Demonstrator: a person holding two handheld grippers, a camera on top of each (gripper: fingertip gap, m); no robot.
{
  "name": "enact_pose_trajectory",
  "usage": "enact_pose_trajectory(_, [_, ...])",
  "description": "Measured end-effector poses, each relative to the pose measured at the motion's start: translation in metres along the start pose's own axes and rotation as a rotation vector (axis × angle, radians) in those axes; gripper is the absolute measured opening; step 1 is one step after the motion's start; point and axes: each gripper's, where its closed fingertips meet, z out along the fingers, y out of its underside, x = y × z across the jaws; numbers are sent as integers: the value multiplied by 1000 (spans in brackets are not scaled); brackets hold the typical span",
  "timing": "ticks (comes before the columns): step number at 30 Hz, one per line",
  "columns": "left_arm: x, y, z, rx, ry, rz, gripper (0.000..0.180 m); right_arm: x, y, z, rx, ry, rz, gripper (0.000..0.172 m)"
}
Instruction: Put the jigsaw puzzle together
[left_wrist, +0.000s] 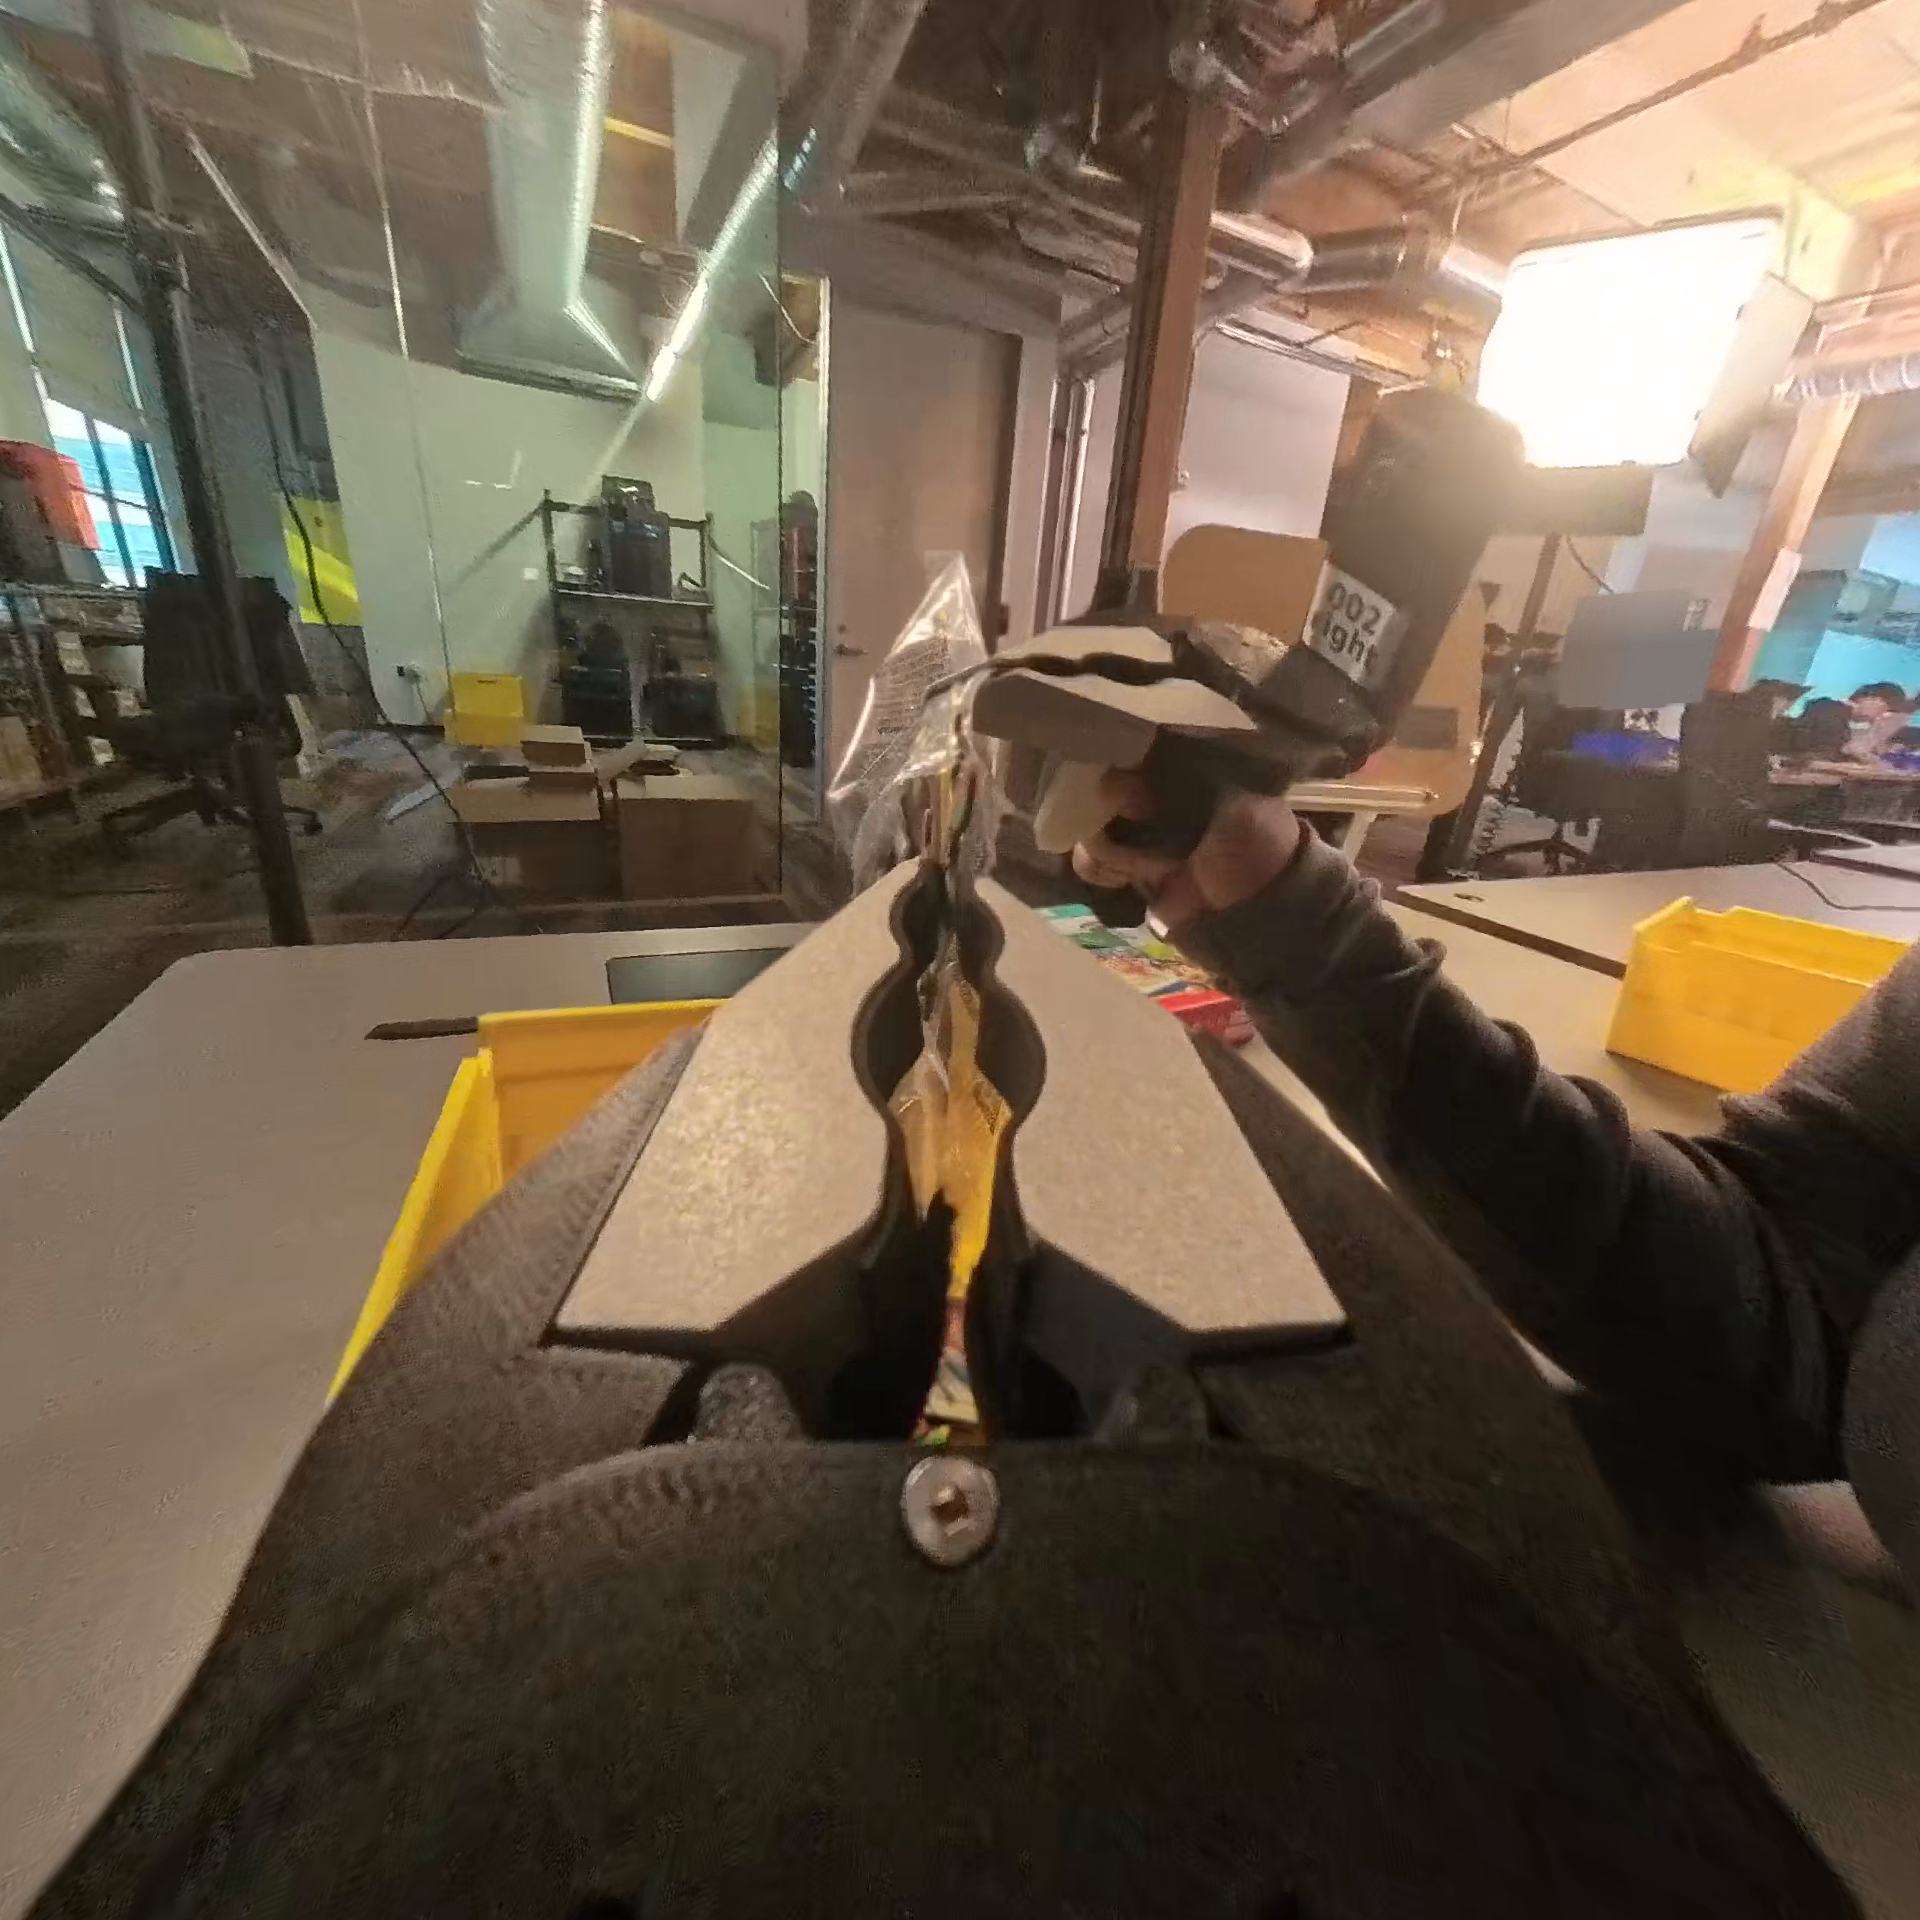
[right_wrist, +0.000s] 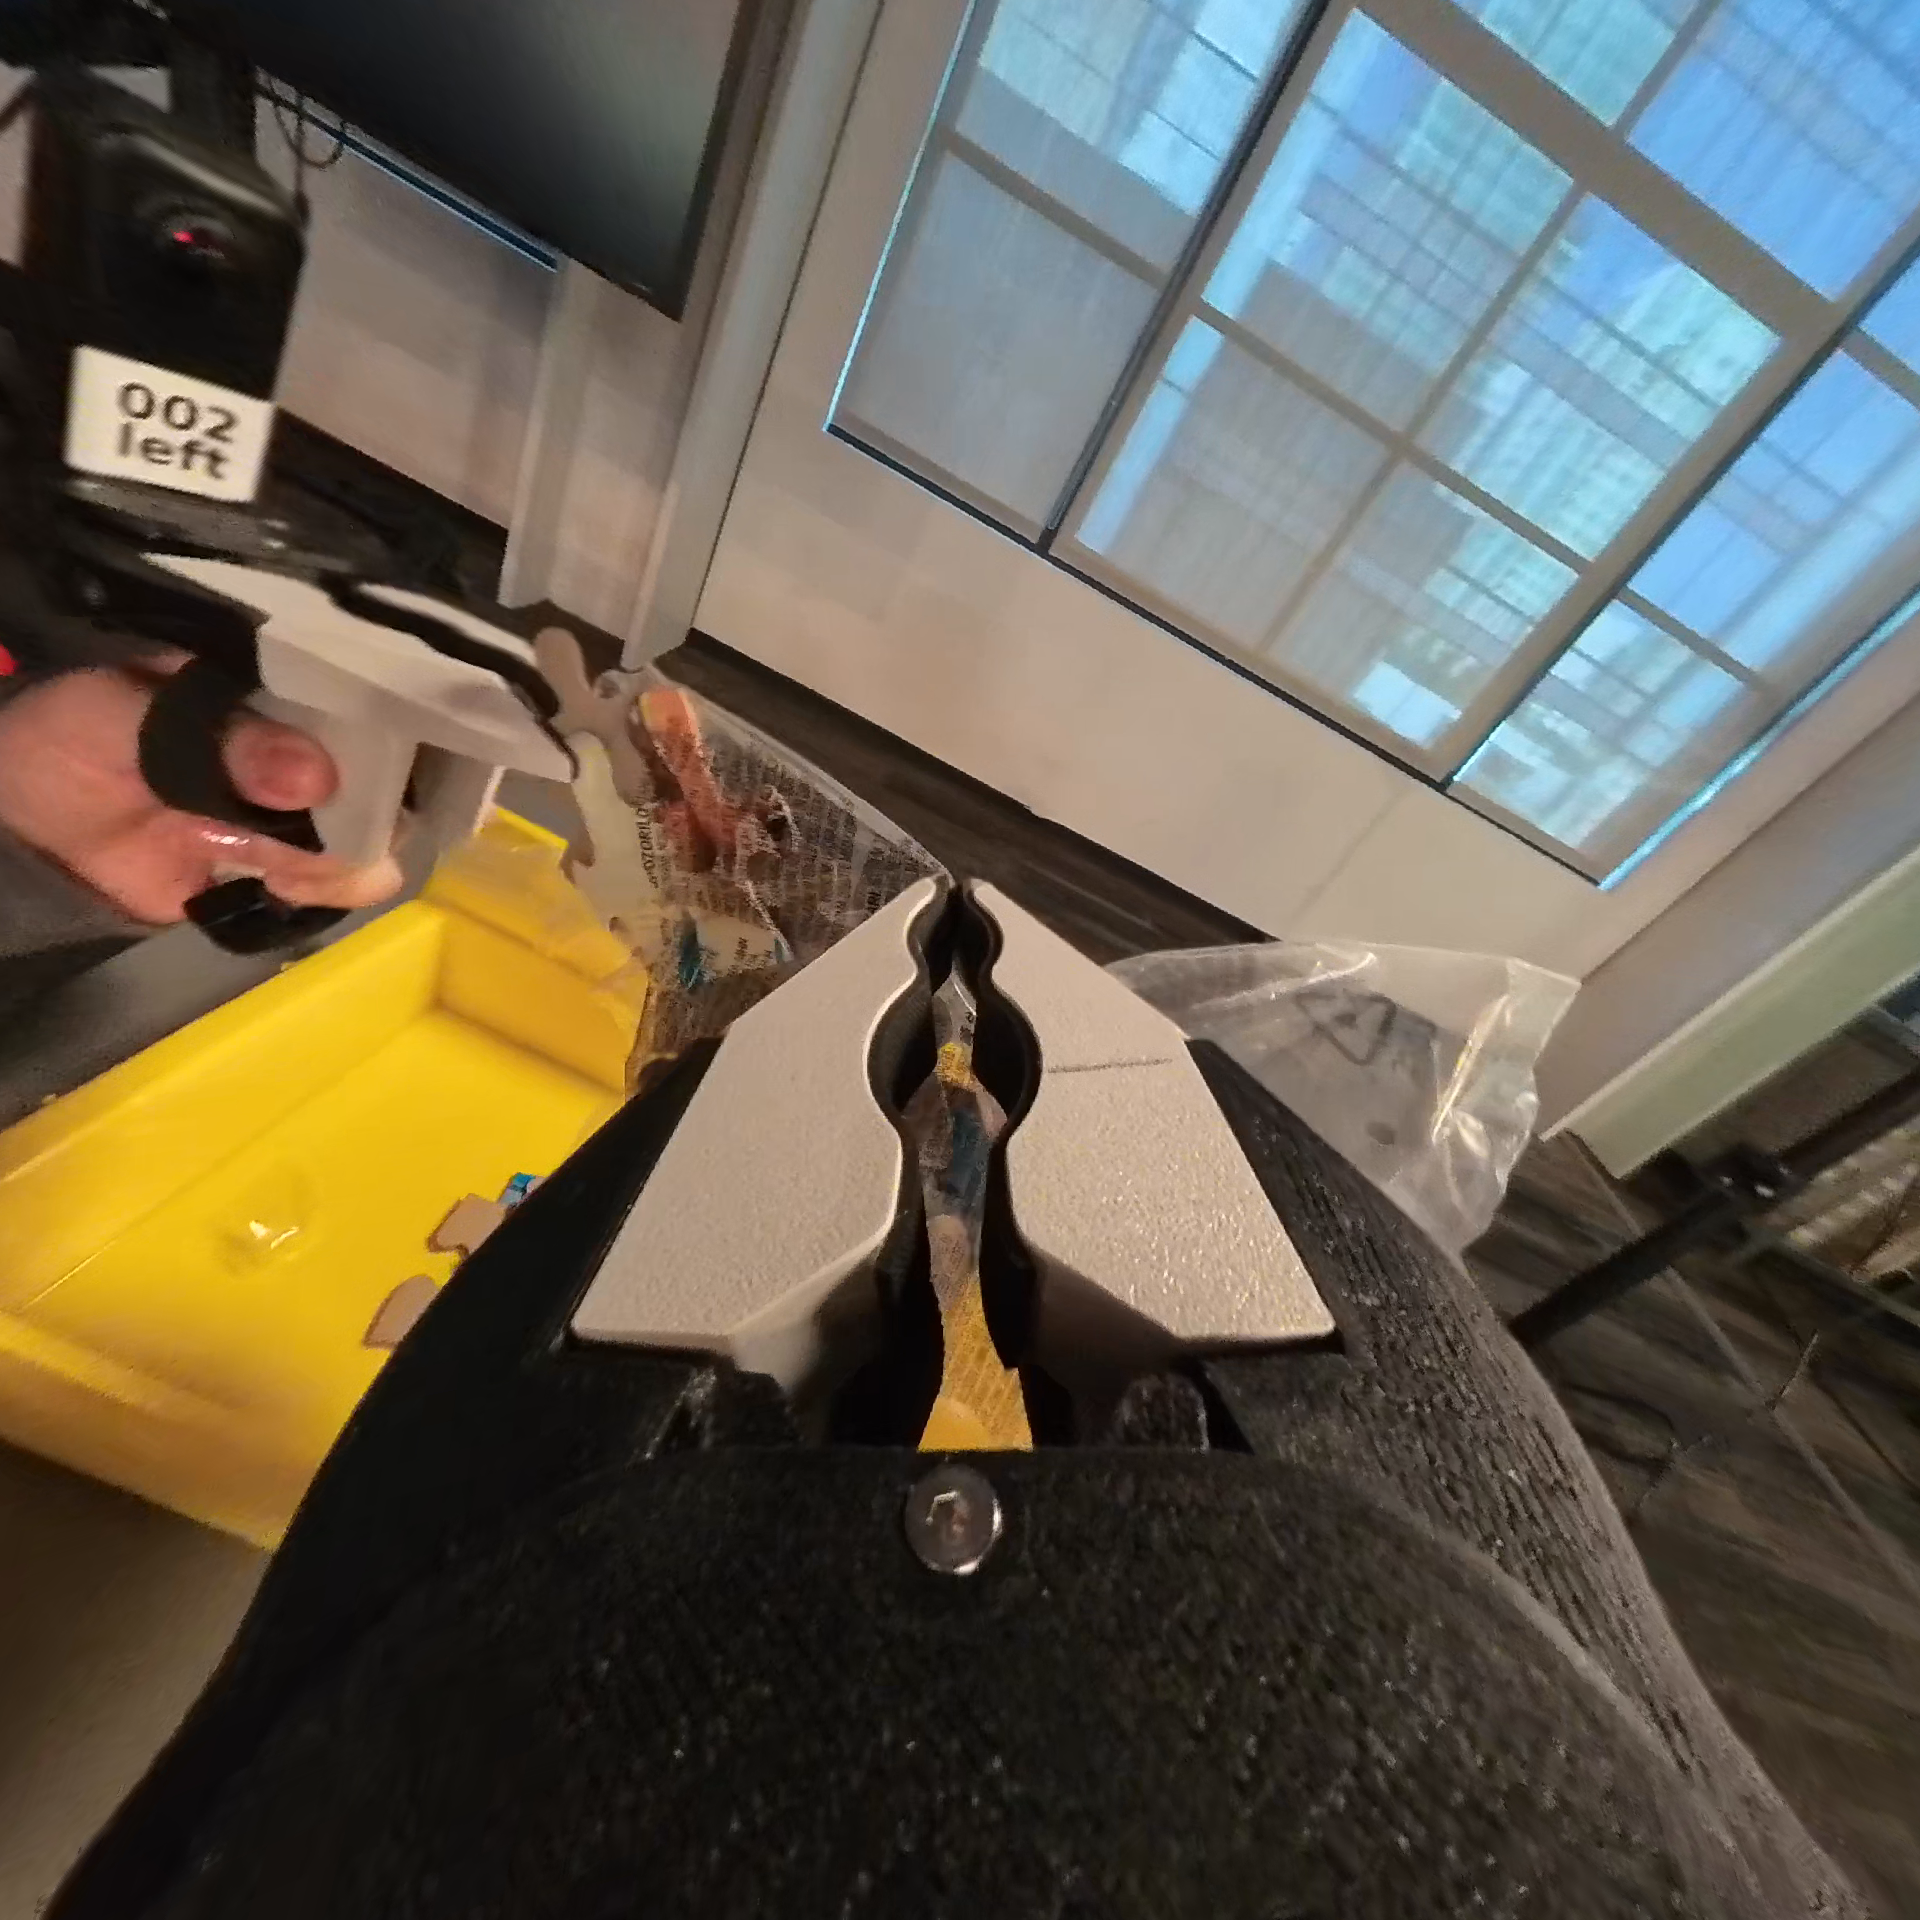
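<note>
A grey counter (left_wrist: 208, 1195) carries a yellow bin (right_wrist: 260, 1122) in a workshop with glass walls and big windows. Both grippers are raised above the bin: the left gripper (left_wrist: 951, 883) and right gripper (right_wrist: 954, 894) each pinch the same clear plastic bag (left_wrist: 914, 707), which holds printed packets. Only the left view shows colourful boxes (left_wrist: 1153, 966) on the counter.

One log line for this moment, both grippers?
left gripper: shut on plastic bag | right gripper: shut on same bag | bag above yellow bin
</note>
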Motion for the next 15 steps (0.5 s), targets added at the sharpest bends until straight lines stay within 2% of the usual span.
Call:
enact_pose_trajectory(7, [11,1,1,52,-26,75,2,8,3,14,32,54,104,0])
enact_pose_trajectory(10, [7,-3,-2,101,-39,44,2,9,1,17,40,68,136,0])
enact_pose_trajectory(15, [0,6,0,112,-97,-14,1,12,8,21,12,92,196,0])
